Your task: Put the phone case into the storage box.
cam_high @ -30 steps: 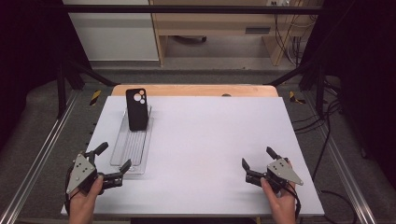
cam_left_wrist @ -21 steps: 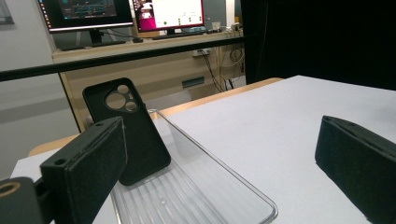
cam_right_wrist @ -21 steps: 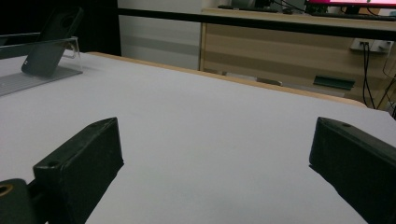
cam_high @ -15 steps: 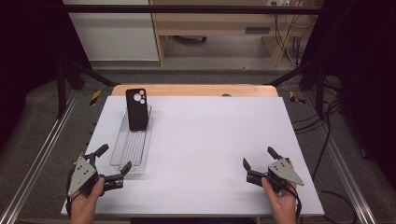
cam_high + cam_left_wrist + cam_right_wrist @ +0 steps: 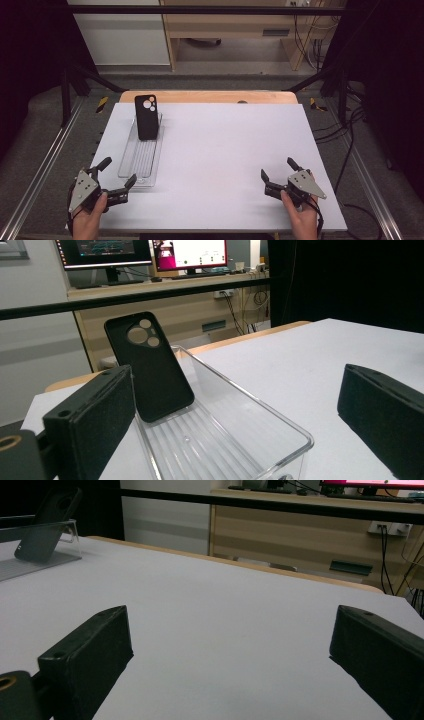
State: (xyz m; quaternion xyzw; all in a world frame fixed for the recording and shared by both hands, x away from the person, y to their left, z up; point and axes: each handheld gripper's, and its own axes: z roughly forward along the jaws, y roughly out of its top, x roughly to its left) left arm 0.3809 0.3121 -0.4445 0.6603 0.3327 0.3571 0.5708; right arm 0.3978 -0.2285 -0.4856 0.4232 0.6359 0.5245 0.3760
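Overhead first: your left gripper (image 5: 114, 176) sits at the near left corner of the white table (image 5: 230, 150), jaws spread wide and holding nothing. Its tips lie just beside the near end of the clear tray (image 5: 142, 159). That tray runs lengthwise away from you, and the black phone case (image 5: 146, 117) stands at its far end, propped upright with the camera cut-outs on top. Your right gripper (image 5: 278, 173) rests at the near right, also spread wide and empty, well apart from the tray. So the case lies straight ahead of your left hand, along the tray's long axis, and the left is clearly the nearer tool.

Left gripper view: both black jaws frame the tray (image 5: 235, 430), whose near wall is close in front. The phone case (image 5: 150, 365) leans back, its lower edge resting on the ribbed floor. Whether its top touches the far wall is hard to tell from here.

Right gripper view: the jaws stand wide over bare table (image 5: 225, 630), and the phone case (image 5: 46, 525) shows far off to the left, tilted in the tray (image 5: 37, 550). Reaching it from this side would probably mean crossing most of the table.
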